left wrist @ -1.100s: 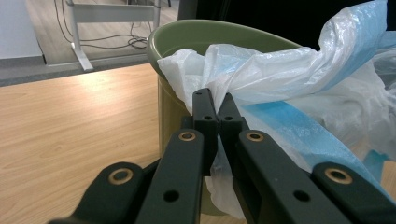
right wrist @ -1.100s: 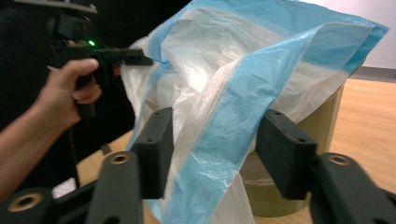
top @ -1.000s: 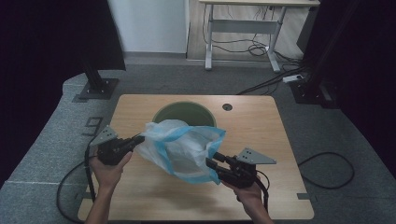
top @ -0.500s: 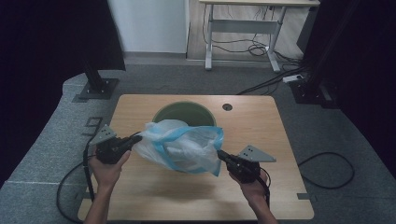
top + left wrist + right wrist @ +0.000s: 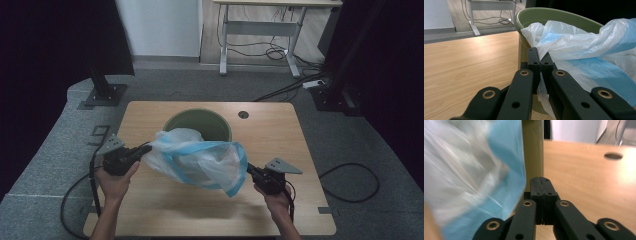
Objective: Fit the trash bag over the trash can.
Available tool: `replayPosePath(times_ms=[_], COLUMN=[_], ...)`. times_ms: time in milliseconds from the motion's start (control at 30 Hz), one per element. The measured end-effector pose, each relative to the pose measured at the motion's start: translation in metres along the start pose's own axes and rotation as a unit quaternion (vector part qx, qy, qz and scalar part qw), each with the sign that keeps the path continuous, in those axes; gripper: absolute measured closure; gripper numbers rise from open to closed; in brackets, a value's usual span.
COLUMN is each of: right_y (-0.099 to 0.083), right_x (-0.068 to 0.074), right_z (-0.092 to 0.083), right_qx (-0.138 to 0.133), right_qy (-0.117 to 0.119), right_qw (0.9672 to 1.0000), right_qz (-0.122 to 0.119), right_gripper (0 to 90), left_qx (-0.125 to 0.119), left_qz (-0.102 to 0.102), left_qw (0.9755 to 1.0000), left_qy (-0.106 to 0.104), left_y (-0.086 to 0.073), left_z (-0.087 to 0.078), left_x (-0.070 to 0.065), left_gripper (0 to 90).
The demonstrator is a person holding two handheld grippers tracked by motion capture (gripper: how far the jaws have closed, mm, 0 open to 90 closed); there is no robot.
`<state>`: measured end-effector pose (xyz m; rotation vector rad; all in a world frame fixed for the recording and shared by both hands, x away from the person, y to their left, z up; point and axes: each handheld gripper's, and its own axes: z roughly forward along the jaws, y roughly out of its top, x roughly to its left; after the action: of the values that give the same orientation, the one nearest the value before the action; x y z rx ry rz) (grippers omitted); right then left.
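While the left tool [image 5: 145, 149] stays clenched on one edge of the crinkled white and blue plastic bag [image 5: 200, 161], the bag hangs stretched above the near half of the light wooden desk [image 5: 280, 130], just in front of the round green plastic bin [image 5: 220, 125]. At the near right, the right tool [image 5: 250, 170] meets the bag's blue edge; its jaws look pressed together with no plastic between them, having just opened slightly.
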<state>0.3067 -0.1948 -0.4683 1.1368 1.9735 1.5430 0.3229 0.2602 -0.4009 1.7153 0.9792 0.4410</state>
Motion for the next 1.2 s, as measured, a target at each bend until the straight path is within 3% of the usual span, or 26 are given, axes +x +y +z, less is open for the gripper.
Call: replayPosePath(times_ms=[67, 133, 300, 433, 633, 733, 800, 867, 1000, 1100, 1200], right_y=[0.009, 0.020, 0.047, 0.063, 0.077, 0.081, 0.082, 0.083, 0.088, 0.096, 0.105], right_x=[0.003, 0.002, 0.004, 0.011, 0.012, 0.011, 0.011, 0.011, 0.009, 0.006, 0.000], right_z=[-0.011, -0.023, -0.037, -0.028, 0.005, 0.020, 0.025, 0.028, 0.029, 0.032, 0.036], right_qx=[-0.020, -0.041, -0.068, -0.064, -0.026, -0.008, 0.002, 0.009, 0.007, -0.003, -0.012], right_qy=[-0.023, -0.039, -0.020, 0.005, 0.033, 0.061, 0.056, 0.052, 0.036, 0.024, 0.011], right_qw=[0.9995, 0.9984, 0.9972, 0.9965, 0.9964, 0.9952, 0.9945, 0.9948, 0.9940, 0.9951, 0.9957], right_qz=[-0.006, -0.007, -0.027, -0.054, -0.074, -0.075, -0.089, -0.087, -0.103, -0.096, -0.091], right_gripper=[64.5, 61.0, 52.9, 50.4, 46.3, 63.4, 78.9, 86.9, 88.5, 88.6, 88.6], left_qx=[-0.002, -0.003, -0.004, -0.004, -0.005, -0.005, -0.006, -0.005, -0.004, 0.009, 0.012], left_qz=[0.000, 0.000, 0.001, 0.001, -0.001, -0.001, -0.001, 0.000, 0.003, 0.018, 0.019], left_qw=[1.0000, 1.0000, 1.0000, 1.0000, 1.0000, 1.0000, 1.0000, 1.0000, 1.0000, 0.9998, 0.9997], left_qy=[-0.001, -0.003, -0.005, -0.005, -0.003, -0.002, -0.001, -0.002, 0.000, 0.008, 0.009], left_y=[0.000, 0.000, 0.001, 0.001, 0.002, 0.002, 0.002, 0.003, 0.007, 0.017, 0.026], left_z=[0.000, 0.000, 0.001, 0.001, 0.000, 0.000, 0.000, 0.001, 0.002, 0.007, 0.011], left_x=[-0.001, -0.002, -0.003, -0.003, -0.002, 0.000, 0.000, 0.000, 0.001, 0.002, 0.005], left_gripper=[90.0, 90.0, 90.0, 90.0, 90.0, 90.0, 90.0, 90.0, 90.0, 90.0, 90.0])
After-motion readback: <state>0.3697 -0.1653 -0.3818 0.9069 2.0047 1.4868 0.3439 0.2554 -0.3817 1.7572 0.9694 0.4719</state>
